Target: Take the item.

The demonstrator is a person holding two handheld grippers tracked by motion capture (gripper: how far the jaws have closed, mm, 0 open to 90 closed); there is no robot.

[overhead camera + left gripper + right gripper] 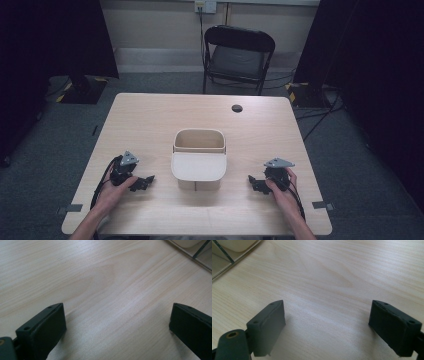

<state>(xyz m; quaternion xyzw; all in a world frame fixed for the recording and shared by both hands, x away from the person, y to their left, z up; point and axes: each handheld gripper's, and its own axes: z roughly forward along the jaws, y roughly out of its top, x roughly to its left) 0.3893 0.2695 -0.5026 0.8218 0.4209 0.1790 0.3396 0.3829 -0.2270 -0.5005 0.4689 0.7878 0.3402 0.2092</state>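
My left claw [142,183] rests on the pale wooden surface [150,120] near my edge of it, held in my left hand [114,190]. Its jaws stand released and wide apart, with only bare wood grain between them in the left gripper view [117,322]. My right claw [256,183] rests on the surface as well, in my right hand [281,192], and its jaws are likewise spread with nothing between them [327,322]. The two claws point inward, toward each other.

Between them, a little farther from me than either claw, stands a light wooden box [199,159]. It is apart from both claws, roughly midway, untouched by either. Its nearer half is covered by a cream rounded lid or panel [198,166], and its farther half is open on top, showing the inner wall. A corner of the box shows at the upper right beyond my left claw [200,257] and at the upper left beyond my right claw [224,257].

Farther out, past the box and off toward my right claw's side, a dark round cable hole [237,108] sits in the surface near its far edge. Beyond the surface, a black folding chair [239,57] stands on the grey floor [150,82], facing me, with a wall socket [205,6] behind it.
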